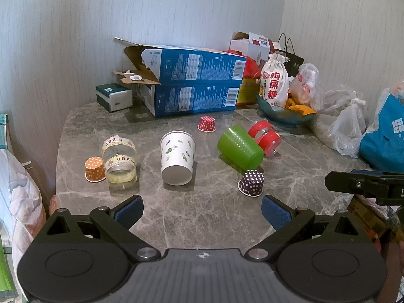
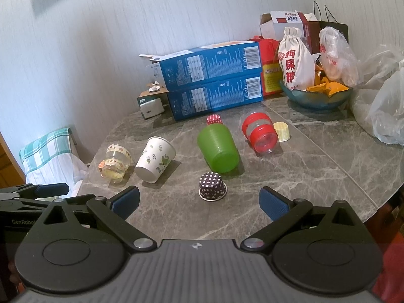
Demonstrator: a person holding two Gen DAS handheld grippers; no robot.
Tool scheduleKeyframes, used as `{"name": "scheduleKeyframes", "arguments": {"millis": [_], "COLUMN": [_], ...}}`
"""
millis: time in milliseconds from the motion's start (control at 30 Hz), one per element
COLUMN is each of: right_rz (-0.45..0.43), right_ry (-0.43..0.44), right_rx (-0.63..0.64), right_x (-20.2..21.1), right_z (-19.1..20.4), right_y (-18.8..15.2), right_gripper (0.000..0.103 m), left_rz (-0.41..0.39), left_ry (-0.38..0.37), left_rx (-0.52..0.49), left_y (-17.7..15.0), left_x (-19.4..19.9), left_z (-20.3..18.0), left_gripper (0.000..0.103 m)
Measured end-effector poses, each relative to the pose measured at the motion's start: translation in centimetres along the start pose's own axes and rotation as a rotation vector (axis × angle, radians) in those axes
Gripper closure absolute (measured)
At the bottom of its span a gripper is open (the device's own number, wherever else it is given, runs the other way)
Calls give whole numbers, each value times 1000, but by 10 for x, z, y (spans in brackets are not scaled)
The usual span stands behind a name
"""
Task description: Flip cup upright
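Both your tools hang over the near edge of the tabletop (image 2: 315, 166) with nothing in them: the left gripper (image 1: 202, 210) and the right gripper (image 2: 199, 203) each stand spread wide. Several cups sit mouth-down or tipped. The dark dotted cup (image 2: 212, 186) stands inverted straight ahead of your right tongs, closest of all, its axis vertical and bare marble around it. The white paper cup (image 1: 178, 161) lies tilted ahead of your left tongs, base toward you. The green cup (image 2: 218, 147) lies on its side behind the dotted one, near it, so lift before turning. Likely the right hand goes first.
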State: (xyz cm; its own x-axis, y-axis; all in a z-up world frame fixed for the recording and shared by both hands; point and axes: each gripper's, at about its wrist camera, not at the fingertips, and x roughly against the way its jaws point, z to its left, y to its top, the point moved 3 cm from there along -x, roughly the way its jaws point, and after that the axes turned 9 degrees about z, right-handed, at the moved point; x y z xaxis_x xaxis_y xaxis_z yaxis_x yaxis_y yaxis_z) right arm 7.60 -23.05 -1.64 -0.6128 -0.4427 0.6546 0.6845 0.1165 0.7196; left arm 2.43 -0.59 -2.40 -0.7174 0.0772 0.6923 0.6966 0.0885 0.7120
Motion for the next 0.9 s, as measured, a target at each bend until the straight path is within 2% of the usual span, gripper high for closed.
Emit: {"name": "scheduleKeyframes", "arguments": {"millis": [900], "right_rz": [25], "right_ry": [-3], "right_rx": [-9], "right_x": [-4], "right_z": [-1], "right_y": [-1], "right_gripper": [1], "left_rz": [9], "left_ry": [2], "left_rx": [2], "left_y": [-1], "left_x": [-6], "left_z": [-1], "left_gripper": [2]}}
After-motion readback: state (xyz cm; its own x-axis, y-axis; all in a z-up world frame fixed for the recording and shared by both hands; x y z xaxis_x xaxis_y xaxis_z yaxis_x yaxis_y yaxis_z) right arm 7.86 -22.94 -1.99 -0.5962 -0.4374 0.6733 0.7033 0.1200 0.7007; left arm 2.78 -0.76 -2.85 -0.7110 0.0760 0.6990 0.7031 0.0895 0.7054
